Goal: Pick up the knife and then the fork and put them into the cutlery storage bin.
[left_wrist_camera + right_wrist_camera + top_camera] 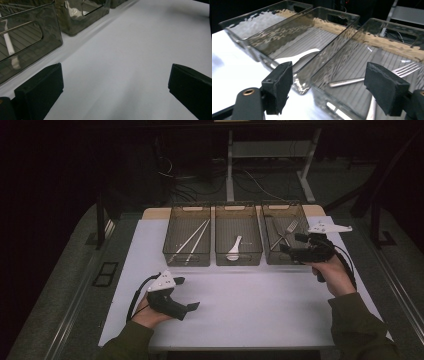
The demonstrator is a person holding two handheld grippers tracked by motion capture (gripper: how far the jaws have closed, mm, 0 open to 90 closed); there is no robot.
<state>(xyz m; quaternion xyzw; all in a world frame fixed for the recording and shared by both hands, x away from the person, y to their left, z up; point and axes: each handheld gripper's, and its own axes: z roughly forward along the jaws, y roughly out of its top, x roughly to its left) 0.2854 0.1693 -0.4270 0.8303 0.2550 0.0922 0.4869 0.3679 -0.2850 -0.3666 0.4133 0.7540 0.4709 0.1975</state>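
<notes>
right gripper hangs wide and empty at the near rim of the three o'clock bin, where the fork lies inside. left gripper rests wide and empty at seven o'clock on the worktop. sorting looks finished: chopsticks, spoon binned, nothing loose.

White chopsticks lie in the left bin. A white spoon lies in the middle bin. Cables trail across the floor beyond the counter.
</notes>
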